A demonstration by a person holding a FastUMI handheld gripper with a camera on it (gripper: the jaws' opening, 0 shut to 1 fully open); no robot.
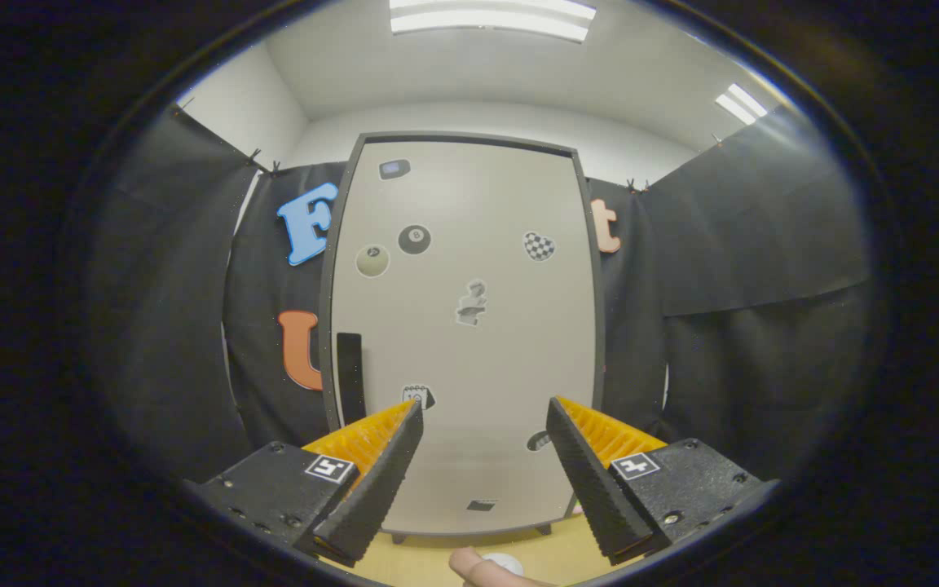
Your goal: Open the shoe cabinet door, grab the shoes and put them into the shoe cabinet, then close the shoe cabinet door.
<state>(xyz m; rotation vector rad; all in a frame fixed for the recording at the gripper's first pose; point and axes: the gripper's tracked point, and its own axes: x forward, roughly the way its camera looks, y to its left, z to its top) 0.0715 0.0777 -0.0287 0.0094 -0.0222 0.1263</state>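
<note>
A wood floor (412, 562) runs up to the black booth wall. Nearest, the gripper (482, 440) holds nothing, its fingers spread wide. A fingertip (478, 567) shows between them, low down. Beyond stands the cabinet, its pale stickered door (469, 326) shut, with a dark handle (350, 377) at its left. Nothing looks done yet; all the steps remain.

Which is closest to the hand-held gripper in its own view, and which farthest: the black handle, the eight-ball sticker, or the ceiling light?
The open hand-held gripper holds nothing.
1. Black handle, at the closed cabinet door's left edge, just above the left finger.
2. Eight-ball sticker, higher on the door.
3. Ceiling light, overhead, beyond the cabinet.
</note>
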